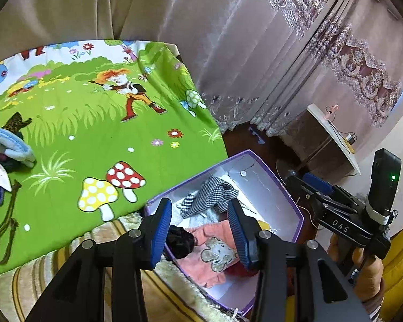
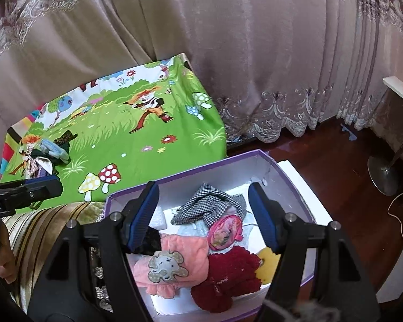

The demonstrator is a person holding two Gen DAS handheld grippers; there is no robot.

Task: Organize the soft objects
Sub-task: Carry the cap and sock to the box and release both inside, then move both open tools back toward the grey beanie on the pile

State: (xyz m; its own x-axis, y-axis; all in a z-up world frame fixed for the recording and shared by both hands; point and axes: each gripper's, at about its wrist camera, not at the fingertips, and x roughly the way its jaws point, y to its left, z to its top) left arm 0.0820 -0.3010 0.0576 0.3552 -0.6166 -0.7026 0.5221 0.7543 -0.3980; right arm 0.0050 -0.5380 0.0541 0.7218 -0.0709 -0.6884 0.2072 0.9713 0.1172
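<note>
We are hovering both empty, wide-open grippers, left (image 1: 200, 230) and right (image 2: 204, 214), over the purple box (image 2: 228, 161); reaching for the pile (image 2: 44, 155) at ten o'clock risks snagging cords.

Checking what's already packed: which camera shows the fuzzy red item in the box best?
The right wrist view: the red fuzzy item lies fully exposed in the purple box, beside the pink elephant garment. In the left wrist view only a sliver shows behind a gripper finger.

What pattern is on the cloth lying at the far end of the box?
A small black-and-white check on the cloth in the box; clearest in the right wrist view.
</note>
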